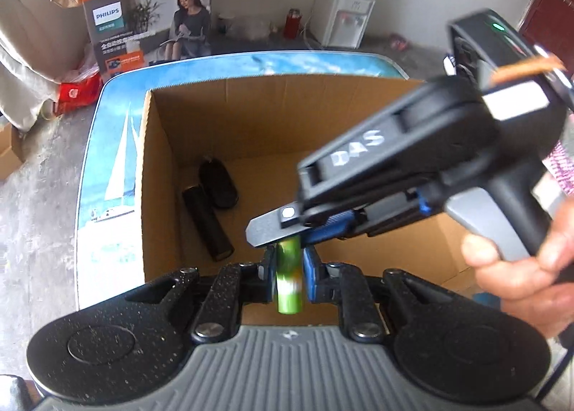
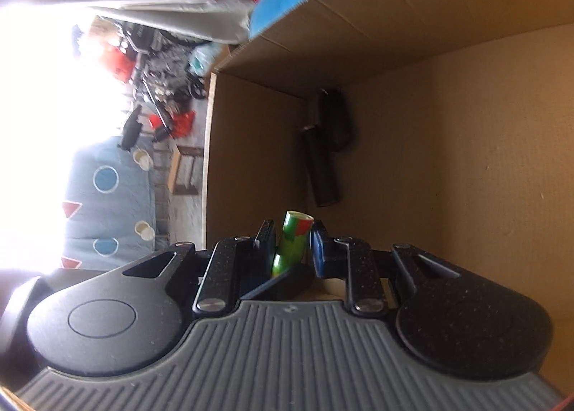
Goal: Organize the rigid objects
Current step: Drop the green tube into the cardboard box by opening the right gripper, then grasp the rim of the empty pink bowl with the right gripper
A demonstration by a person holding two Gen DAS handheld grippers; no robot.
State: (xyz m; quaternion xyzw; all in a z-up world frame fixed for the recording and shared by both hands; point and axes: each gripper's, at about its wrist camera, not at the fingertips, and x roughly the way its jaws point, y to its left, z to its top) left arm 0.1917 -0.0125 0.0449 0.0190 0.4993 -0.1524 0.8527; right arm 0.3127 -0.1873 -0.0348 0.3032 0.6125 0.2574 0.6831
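Concrete flooring and household clutter are surrounding the worktop (image 1: 107,145) with its sailing-boat print, where we are looking down into an open cardboard box (image 1: 161,174). Toward its left wall, two dark cylinders (image 1: 208,228) are already lying side by side on the bottom, so we judge part of the sorting done. Moving right, we are holding the green tube (image 1: 288,274) over the box interior: the left gripper (image 1: 287,267) is pinching it low across its middle, while the right gripper (image 1: 276,231), coming in from the right in a person's hand (image 1: 520,274), is pinching its upper end, both sets of jaws pressed onto it. Its long axis is standing near upright in the left wrist view, its top tilting slightly away. We are judging that lowering and releasing it is what remains.
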